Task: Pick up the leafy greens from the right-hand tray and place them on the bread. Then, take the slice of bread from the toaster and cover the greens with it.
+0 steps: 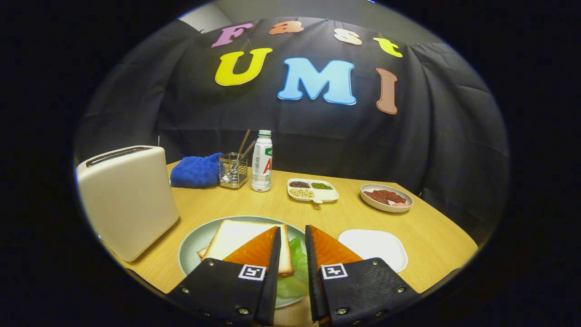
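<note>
A slice of white bread [240,238] lies on a pale green plate [193,247] just ahead of and under my left finger. The corner of a second slice [201,252] peeks out beneath it. Leafy greens [295,268] stick out from under the top slice on its right side and show through the gap between my fingers. My gripper [292,229] hovers over the plate, open by a narrow gap, with nothing pressed between its fingers. The cream toaster [127,200] stands to the left of the plate. Right of the plate, the white tray [376,247] is bare.
Along the back of the wooden table stand a blue cloth [196,171], a wire holder with sticks [233,170], a white bottle [262,161], a divided dish of beans [312,190] and a bowl of red meat [386,197].
</note>
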